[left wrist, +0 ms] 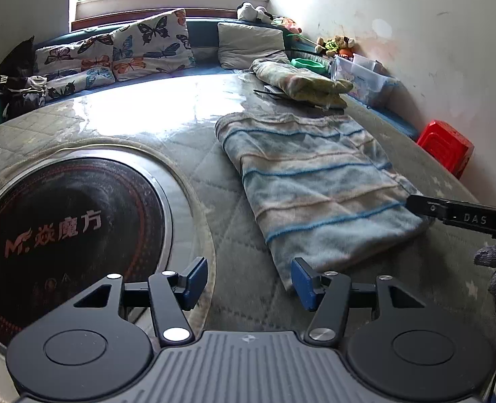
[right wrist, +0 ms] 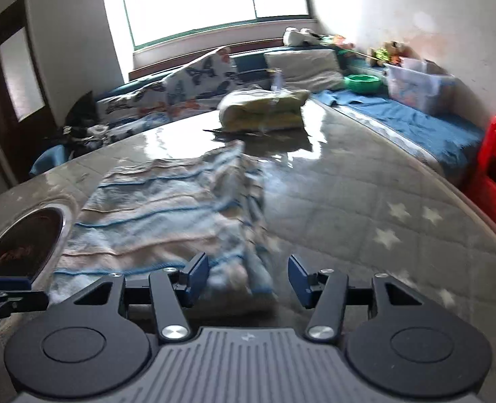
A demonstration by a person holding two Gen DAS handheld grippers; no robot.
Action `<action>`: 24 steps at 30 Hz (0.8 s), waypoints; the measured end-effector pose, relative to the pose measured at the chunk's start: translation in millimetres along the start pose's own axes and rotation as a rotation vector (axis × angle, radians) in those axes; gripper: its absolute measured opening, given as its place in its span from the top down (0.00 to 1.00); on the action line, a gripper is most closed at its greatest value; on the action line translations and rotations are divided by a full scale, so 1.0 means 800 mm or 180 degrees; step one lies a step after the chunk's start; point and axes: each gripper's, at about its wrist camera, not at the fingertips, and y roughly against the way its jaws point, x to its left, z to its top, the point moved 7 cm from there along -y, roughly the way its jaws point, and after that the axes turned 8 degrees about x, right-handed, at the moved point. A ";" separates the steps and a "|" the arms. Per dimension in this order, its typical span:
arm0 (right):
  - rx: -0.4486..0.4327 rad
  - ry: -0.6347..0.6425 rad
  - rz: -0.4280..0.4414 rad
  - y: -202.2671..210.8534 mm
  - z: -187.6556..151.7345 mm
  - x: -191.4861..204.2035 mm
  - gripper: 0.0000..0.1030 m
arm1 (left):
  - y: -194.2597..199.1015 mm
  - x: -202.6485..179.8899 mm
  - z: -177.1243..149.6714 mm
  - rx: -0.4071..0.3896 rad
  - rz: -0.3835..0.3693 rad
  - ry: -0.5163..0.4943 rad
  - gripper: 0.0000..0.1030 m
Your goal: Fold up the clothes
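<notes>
A blue and beige striped towel lies folded lengthwise on the quilted table cover. My left gripper is open and empty, just short of the towel's near left corner. My right gripper is open, its jaws standing either side of the towel's near right corner; the towel stretches away ahead and to the left. The right gripper also shows in the left wrist view at the towel's right edge. A folded yellow-green cloth lies at the far end of the table, and it also shows in the right wrist view.
A round black induction cooktop is set into the table at the left. A sofa with butterfly cushions, a grey pillow, a clear plastic bin and a green bowl line the far side. A red stool stands at the right.
</notes>
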 end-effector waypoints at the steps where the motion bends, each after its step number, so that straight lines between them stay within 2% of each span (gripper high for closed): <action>1: 0.0003 -0.0059 0.0012 0.002 -0.002 -0.004 0.46 | 0.001 -0.001 -0.002 0.0005 -0.0001 -0.0001 0.43; 4: -0.0021 -0.0125 0.0018 0.011 -0.010 -0.008 0.44 | 0.006 -0.003 -0.010 0.0010 -0.0005 -0.0017 0.37; 6: -0.0050 -0.0078 -0.0011 0.017 -0.015 -0.004 0.40 | 0.011 -0.005 -0.016 0.0001 0.0000 -0.0032 0.33; 8: -0.0086 -0.0030 -0.0034 0.024 -0.019 0.000 0.30 | 0.012 -0.008 -0.020 0.0010 -0.0001 -0.0031 0.27; 10: -0.0089 0.0007 0.0004 0.029 -0.025 0.007 0.28 | 0.014 -0.010 -0.024 0.0012 0.0006 -0.0031 0.21; 13: -0.0077 0.0109 0.0043 0.033 -0.034 0.021 0.17 | 0.017 -0.013 -0.030 0.0013 0.0023 -0.0038 0.13; 14: -0.0080 0.0149 0.0040 0.035 -0.036 0.024 0.17 | 0.018 -0.013 -0.031 0.0013 0.0035 -0.0048 0.10; 22: -0.0171 0.0236 -0.0024 0.053 -0.049 0.044 0.00 | 0.033 -0.021 -0.044 -0.0039 0.0121 -0.0111 0.00; 24: -0.0192 0.0237 -0.0043 0.059 -0.053 0.047 0.00 | 0.037 -0.022 -0.048 -0.0055 0.0157 -0.0124 0.00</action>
